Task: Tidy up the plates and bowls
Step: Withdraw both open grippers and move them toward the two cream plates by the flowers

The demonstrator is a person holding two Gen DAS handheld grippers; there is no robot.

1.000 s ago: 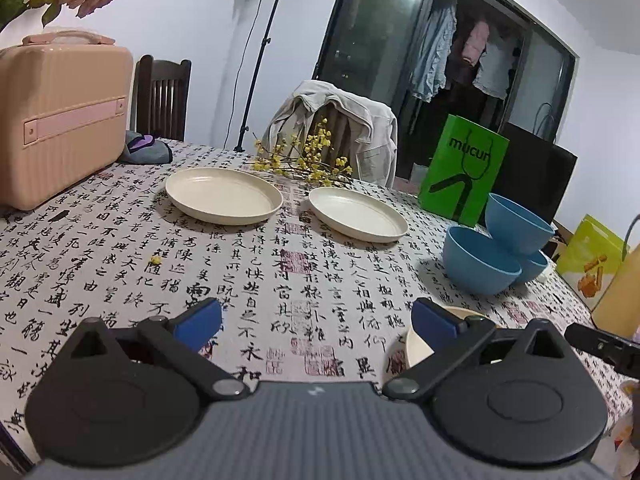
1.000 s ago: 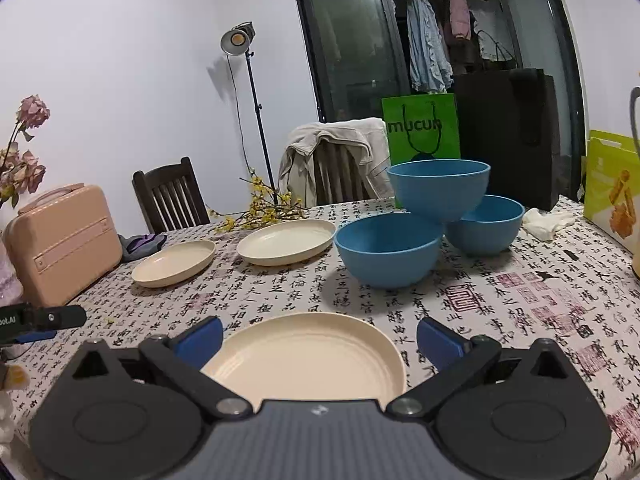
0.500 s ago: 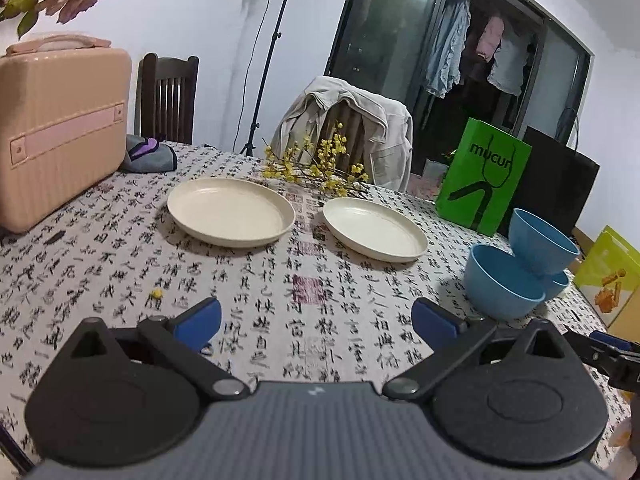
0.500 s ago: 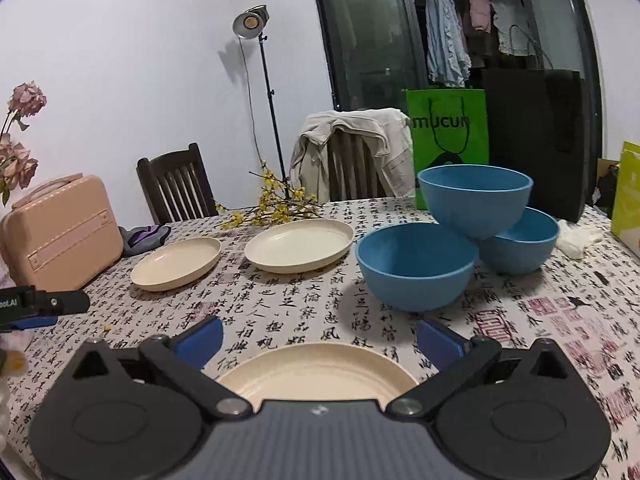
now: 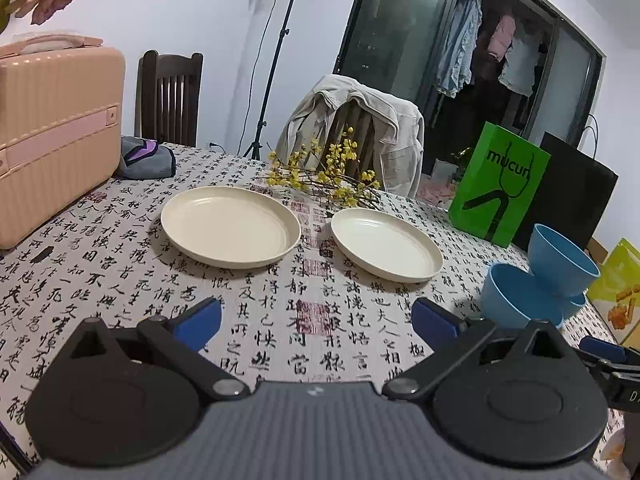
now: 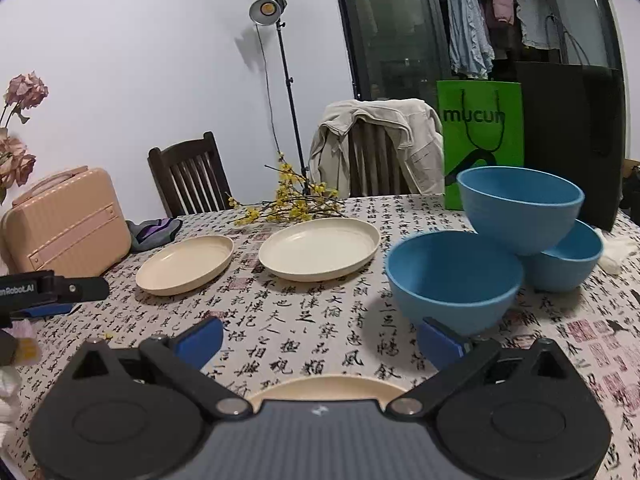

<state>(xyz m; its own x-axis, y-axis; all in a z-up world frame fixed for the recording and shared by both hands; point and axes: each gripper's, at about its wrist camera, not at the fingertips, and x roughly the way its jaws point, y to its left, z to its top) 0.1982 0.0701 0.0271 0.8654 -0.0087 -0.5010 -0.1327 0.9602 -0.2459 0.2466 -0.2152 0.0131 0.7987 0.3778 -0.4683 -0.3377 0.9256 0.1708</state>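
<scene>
Both the left claw (image 5: 316, 318) and right claw (image 6: 320, 336) were spread wide, holding nothing. Two cream plates (image 5: 230, 226) lay on the desk (image 5: 280, 320), left of the stacked blue bowls (image 6: 454, 276).

The counter (image 5: 280, 320) cloth is off-white, covered in black calligraphy with a few faded red seal stamps. Both plates (image 5: 230, 226) (image 5: 386, 249) are plain cream. All three bowls (image 6: 454, 280) (image 6: 520, 208) (image 6: 568, 258) are solid sky blue. Bright green bag (image 6: 480, 140) with dark lettering, a black bag (image 6: 572, 136) beside it. Peachy-pink ribbed case (image 5: 56, 136), yellow blossom twigs (image 5: 324, 176). Both claws (image 5: 316, 320) (image 6: 320, 338) have blue pads on black arms.
</scene>
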